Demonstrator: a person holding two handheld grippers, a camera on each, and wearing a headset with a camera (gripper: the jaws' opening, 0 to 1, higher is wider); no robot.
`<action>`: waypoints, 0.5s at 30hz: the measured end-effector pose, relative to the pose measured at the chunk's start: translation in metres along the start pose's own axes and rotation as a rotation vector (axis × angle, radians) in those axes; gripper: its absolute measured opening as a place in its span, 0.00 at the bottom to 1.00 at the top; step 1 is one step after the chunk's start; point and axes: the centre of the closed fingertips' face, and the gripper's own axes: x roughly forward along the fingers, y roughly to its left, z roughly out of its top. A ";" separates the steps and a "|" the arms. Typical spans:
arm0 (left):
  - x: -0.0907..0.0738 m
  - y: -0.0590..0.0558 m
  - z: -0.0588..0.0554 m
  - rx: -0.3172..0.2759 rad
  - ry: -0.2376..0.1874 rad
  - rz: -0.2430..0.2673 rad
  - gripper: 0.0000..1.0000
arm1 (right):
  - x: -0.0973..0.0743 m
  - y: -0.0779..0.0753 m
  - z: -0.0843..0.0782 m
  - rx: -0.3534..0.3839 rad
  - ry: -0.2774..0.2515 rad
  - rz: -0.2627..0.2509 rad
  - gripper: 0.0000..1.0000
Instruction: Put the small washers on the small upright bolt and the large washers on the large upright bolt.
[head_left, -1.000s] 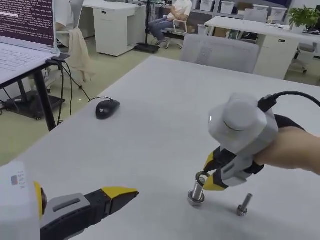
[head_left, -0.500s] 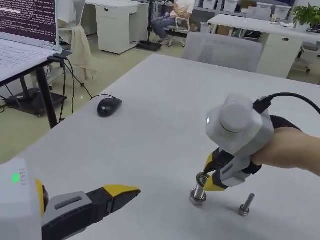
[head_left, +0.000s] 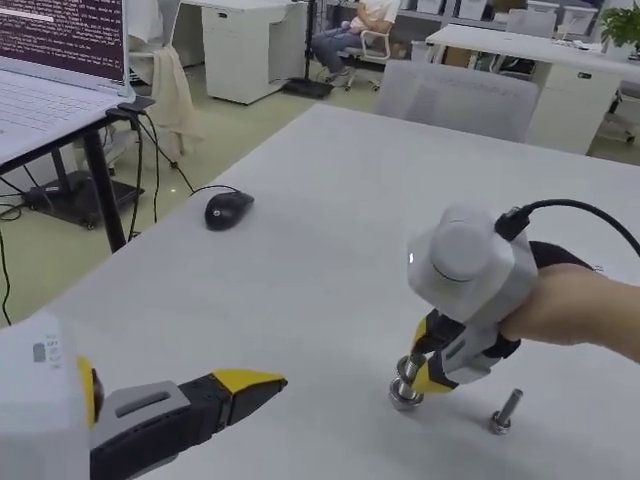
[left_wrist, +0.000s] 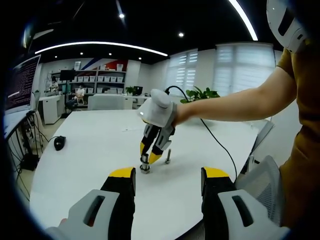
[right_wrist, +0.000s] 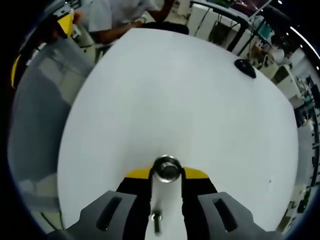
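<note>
The large upright bolt (head_left: 405, 388) stands on the white table (head_left: 320, 260), with the small upright bolt (head_left: 503, 411) to its right. My right gripper (head_left: 420, 372) comes down at the large bolt's top, shut on a large washer (right_wrist: 167, 169) that sits around the bolt's tip. Between the yellow jaws in the right gripper view, the small bolt (right_wrist: 157, 219) shows lower down. My left gripper (left_wrist: 167, 176) is open and holds nothing, well to the left of the bolts, and its yellow tip (head_left: 250, 382) lies near the table's front. The left gripper view shows the large bolt (left_wrist: 145, 168) ahead.
A black mouse (head_left: 228, 209) lies at the table's left side with its cable running off the edge. A laptop (head_left: 50, 80) stands on a side table at the far left. A grey chair (head_left: 455, 100) stands behind the table's far edge.
My right gripper has come down a little, and the washer has gone from just above the large bolt's tip to around it. The left gripper has stayed put.
</note>
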 end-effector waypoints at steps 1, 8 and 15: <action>0.000 0.001 -0.001 0.000 0.003 0.003 0.51 | 0.002 0.000 -0.001 -0.001 0.003 0.001 0.22; 0.000 0.004 0.000 0.000 0.008 0.003 0.51 | 0.012 0.001 -0.004 -0.005 -0.007 0.012 0.22; 0.000 0.007 -0.001 -0.004 0.013 0.010 0.51 | 0.021 0.001 -0.011 0.007 -0.002 0.020 0.22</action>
